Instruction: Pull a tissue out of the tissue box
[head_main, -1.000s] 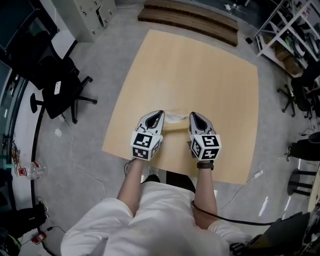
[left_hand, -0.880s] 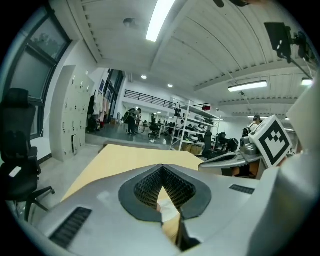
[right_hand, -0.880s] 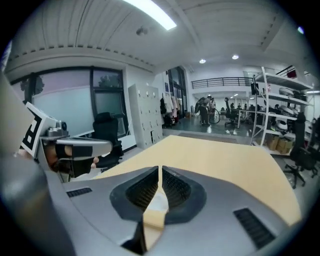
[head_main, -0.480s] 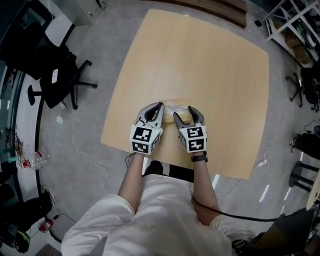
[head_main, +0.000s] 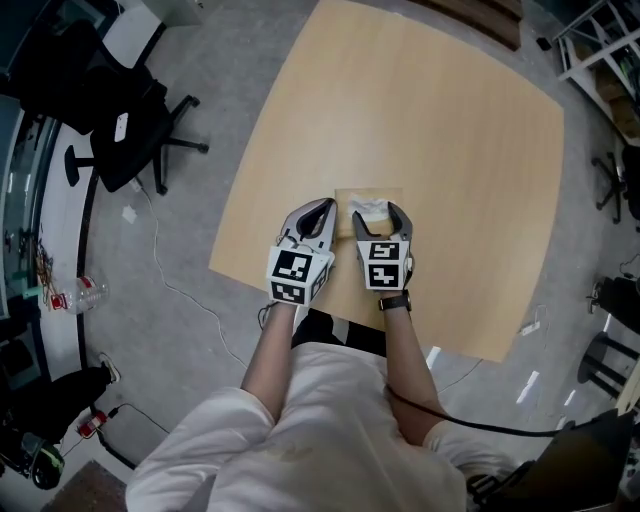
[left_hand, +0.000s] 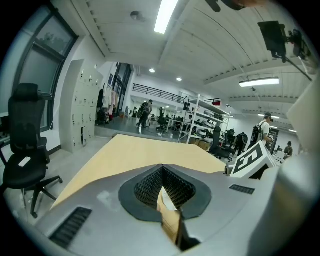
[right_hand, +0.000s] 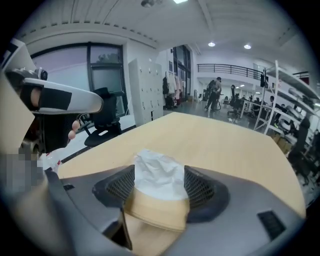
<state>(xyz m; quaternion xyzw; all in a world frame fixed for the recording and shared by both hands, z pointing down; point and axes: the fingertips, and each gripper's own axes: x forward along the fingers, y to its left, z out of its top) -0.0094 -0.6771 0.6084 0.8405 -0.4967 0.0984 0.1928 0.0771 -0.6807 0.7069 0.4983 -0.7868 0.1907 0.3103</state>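
Note:
A tan tissue box (head_main: 345, 197) lies near the front edge of the wooden table (head_main: 450, 150), with a crumpled white tissue (head_main: 369, 209) standing out of its top. My left gripper (head_main: 322, 208) is at the box's left side. In the left gripper view its jaws are shut on a thin tan edge of the box (left_hand: 168, 218). My right gripper (head_main: 379, 212) hangs over the box. Its jaws are opening, and the tissue (right_hand: 157, 174) stands between the wide pads above the box (right_hand: 155, 211).
A black office chair (head_main: 125, 125) stands on the grey floor left of the table, with a cable and a bottle (head_main: 78, 296) on the floor nearby. Metal shelving (head_main: 600, 40) is at the upper right. The person's arms and white shirt fill the bottom.
My right gripper's jaws have spread from shut to wide, and it has come down over the box's tissue. The left gripper has sunk a little at the box's left side.

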